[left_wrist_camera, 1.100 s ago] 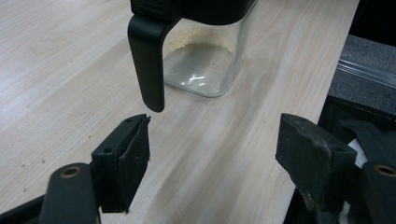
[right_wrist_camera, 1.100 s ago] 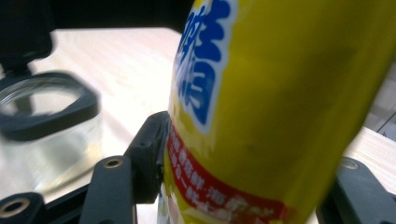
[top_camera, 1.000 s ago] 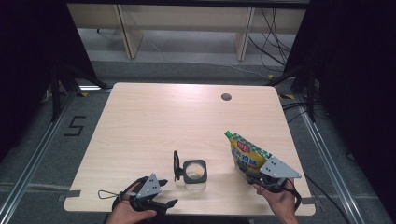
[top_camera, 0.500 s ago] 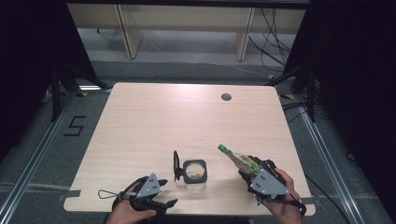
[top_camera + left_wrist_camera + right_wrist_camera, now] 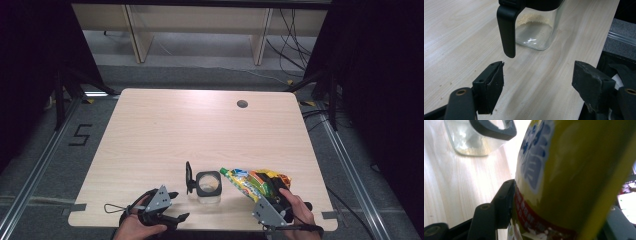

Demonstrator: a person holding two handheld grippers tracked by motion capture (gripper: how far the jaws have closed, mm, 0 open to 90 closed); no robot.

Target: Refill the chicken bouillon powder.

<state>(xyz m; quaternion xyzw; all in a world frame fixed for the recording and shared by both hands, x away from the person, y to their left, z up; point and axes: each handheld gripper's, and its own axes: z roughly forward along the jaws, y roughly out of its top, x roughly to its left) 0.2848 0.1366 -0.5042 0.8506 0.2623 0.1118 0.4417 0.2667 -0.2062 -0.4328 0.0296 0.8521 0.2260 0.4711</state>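
Near table's [image 5: 150, 125] front edge: right gripper [image 5: 271, 200] clamps snack pouch [image 5: 252, 181], tipped toward 10 o'clock at glass jar [image 5: 208, 184]. Left gripper [image 5: 167, 207] at 7 o'clock, jaws apart, empty. Broad bare tabletop toward 12.

Pale wood tabletop [image 5: 165, 130] in a dim room

Light is glaring off its far edge beside a round cable hole [image 5: 242, 104]; grey carpet [image 5: 35, 165] is surrounding it, with a wooden shelf unit [image 5: 200, 25] and cables [image 5: 290, 45] standing behind, and black curtains [image 5: 380, 75] hanging alongside.
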